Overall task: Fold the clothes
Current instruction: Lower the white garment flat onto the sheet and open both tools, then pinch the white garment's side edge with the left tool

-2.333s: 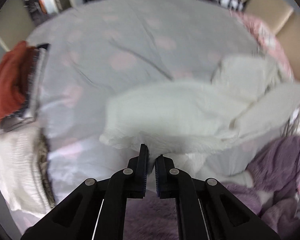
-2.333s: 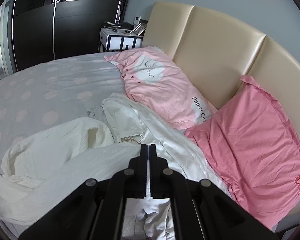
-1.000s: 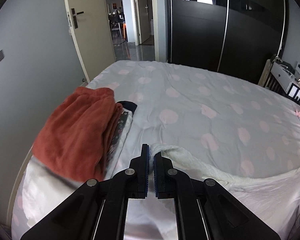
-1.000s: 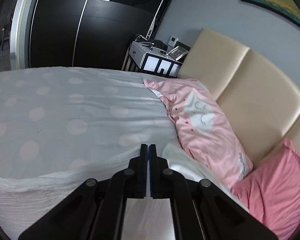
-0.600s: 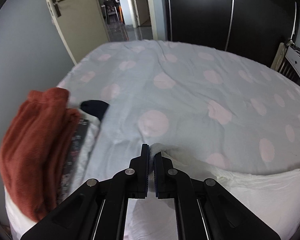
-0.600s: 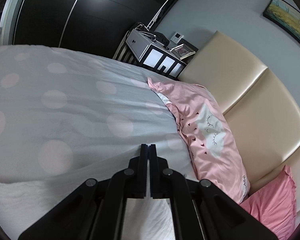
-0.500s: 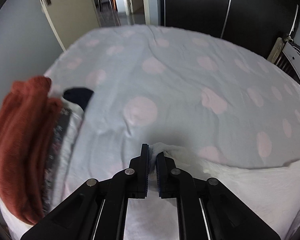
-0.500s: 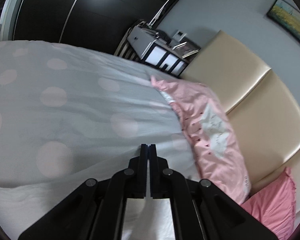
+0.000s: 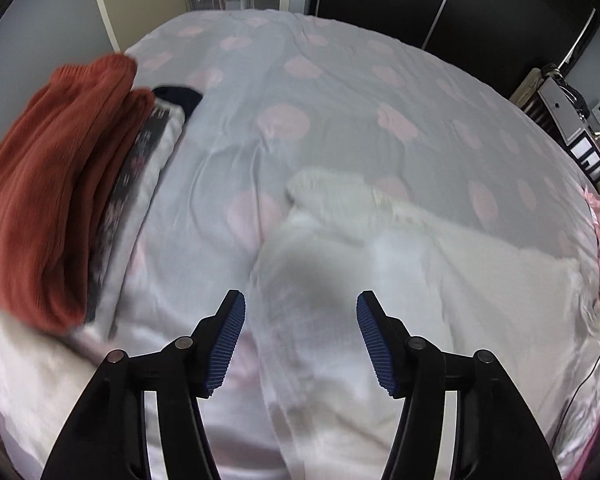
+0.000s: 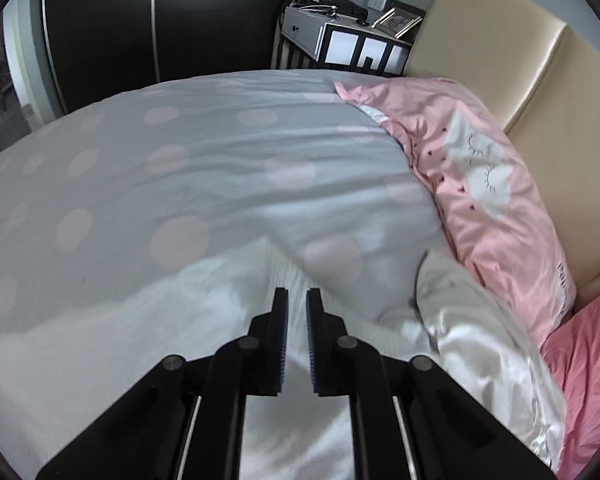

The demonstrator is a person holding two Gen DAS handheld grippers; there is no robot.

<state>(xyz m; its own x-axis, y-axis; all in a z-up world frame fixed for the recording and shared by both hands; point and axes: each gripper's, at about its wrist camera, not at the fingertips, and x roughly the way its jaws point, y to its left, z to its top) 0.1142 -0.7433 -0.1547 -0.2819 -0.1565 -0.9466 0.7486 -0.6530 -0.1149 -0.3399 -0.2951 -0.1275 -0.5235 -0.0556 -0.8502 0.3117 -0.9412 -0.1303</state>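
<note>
A white textured garment (image 9: 420, 280) lies spread on the grey bed sheet with pink dots (image 9: 300, 80), blurred by motion. My left gripper (image 9: 300, 320) hovers over its near-left part, jaws wide open and holding nothing. In the right wrist view the same white garment (image 10: 140, 340) stretches across the lower half of the frame. My right gripper (image 10: 297, 312) is just above the garment's far edge. Its jaws stand a narrow gap apart, and no cloth is pinched between them.
A stack of folded clothes topped by a rust-red sweater (image 9: 52, 184) sits at the bed's left edge. A shiny white garment (image 10: 480, 340) lies crumpled beside two pink pillows (image 10: 480, 184) and a beige headboard (image 10: 520, 60). A nightstand (image 10: 340, 40) and a dark wardrobe stand behind.
Both grippers held the white garment's edge stretched over the bed. Now the left has opened wide, the right has parted slightly, and the garment has dropped onto the sheet.
</note>
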